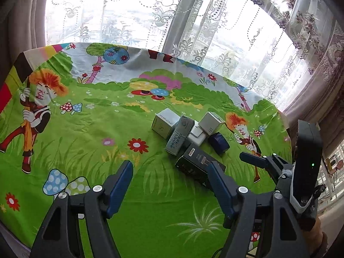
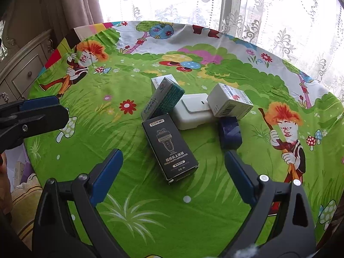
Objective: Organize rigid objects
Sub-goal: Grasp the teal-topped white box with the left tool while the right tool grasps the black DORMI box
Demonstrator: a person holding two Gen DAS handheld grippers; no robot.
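Observation:
A loose pile of small boxes lies on the cartoon tablecloth: a black DORMI box nearest me, a teal and grey box leaning behind it, a white flat case, a white barcode box, a dark blue box and a white box at the back. My right gripper is open, its fingers either side of the black box's near end, above the cloth. My left gripper is open and empty, left of the pile; the black box lies by its right finger.
The table is round and backs onto a window with lace curtains. A cream drawer unit stands off the table's left edge. The left gripper also shows in the right wrist view, at the left edge.

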